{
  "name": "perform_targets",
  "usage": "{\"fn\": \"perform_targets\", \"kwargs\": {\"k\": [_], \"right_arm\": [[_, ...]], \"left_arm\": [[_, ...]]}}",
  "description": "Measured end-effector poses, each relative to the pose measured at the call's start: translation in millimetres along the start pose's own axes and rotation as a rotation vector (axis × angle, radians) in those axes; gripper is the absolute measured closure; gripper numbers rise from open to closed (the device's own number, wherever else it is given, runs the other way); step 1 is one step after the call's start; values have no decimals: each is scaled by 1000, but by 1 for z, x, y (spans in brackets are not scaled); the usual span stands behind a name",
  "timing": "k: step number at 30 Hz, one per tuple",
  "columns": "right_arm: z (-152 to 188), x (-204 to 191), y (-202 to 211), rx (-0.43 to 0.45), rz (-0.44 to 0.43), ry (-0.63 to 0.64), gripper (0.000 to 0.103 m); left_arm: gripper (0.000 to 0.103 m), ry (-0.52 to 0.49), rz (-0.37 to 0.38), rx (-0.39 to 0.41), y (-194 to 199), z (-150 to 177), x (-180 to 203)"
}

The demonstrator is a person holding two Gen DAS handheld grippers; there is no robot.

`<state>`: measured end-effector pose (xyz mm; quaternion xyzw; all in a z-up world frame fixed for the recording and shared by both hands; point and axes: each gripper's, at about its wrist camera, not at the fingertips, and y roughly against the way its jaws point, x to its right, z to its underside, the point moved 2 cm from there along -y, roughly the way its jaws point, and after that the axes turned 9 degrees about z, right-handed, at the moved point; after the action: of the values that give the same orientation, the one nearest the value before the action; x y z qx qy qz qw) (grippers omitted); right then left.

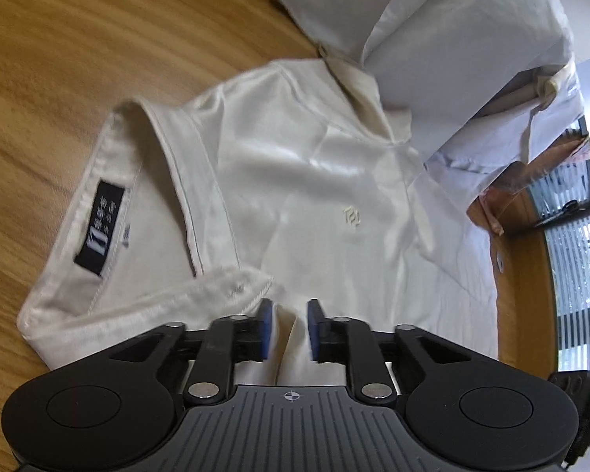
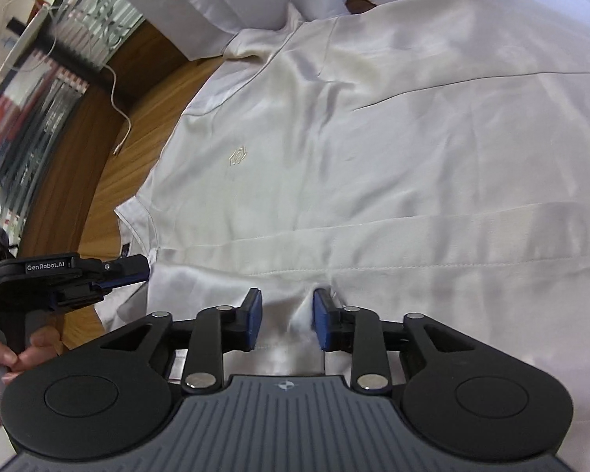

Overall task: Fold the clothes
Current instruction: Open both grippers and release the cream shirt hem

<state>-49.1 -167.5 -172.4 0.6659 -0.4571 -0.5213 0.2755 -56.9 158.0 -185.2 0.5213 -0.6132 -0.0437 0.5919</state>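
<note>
White cotton polo shirt (image 1: pixel 295 181) lies spread on the round, wood-grain table (image 1: pixel 59 59), front panel up, with its small embroidered chest logo (image 1: pixel 351 217) showing. In the left wrist view the collar with its dark woven neck label (image 1: pixel 101 228) sits at nine o'clock and the body runs away toward three o'clock, so the long axis reads roughly nine to three; a short sleeve with a tan cuff (image 1: pixel 358 74) reaches toward twelve. A second stack of pale folded garments (image 1: pixel 452 27) rests at one o'clock, apparently overlapping that sleeve. The left gripper (image 1: pixel 289 328), at six o'clock, has its blue pads parted with a low ridge of fabric standing between them, no pad visibly pressing; judged a release of the edge just below the collar. In the right wrist view the shirt (image 2: pixel 373 137) fills the frame, the hem seam crossing from nine to three, the logo (image 2: pixel 238 156) at ten o'clock. The left gripper shows again at eight o'clock, held by a person's hand (image 2: pixel 4 358). The right gripper (image 2: pixel 287 322) at six o'clock likewise stands apart, a pinched peak of cloth beside its right pad (image 2: pixel 321 318). Both tools sit on one long side, consistent with a lengthwise fold being laid down; flatness further along cannot be confirmed.
</note>
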Motion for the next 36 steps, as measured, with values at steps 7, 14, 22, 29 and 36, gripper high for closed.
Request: {"fn": "perform_targets", "kwargs": {"k": [7,14,22,29,36], "right_arm": [[7,2,45,41,45,53,67],[44,22,113,144,168,141,67],[117,64,167,217,361,233,67],[174,104,175,255,442,250,67],[210,140,148,274,562,253,66]], "left_arm": [[65,-126,-71,23,32,4,21],[58,-332,-117,15,53,28,66],[57,-433,-73,-57,31,77,108],[57,-465,-94,-134,3,107,126],[50,-569,-160,-181,-24,125,139]]}}
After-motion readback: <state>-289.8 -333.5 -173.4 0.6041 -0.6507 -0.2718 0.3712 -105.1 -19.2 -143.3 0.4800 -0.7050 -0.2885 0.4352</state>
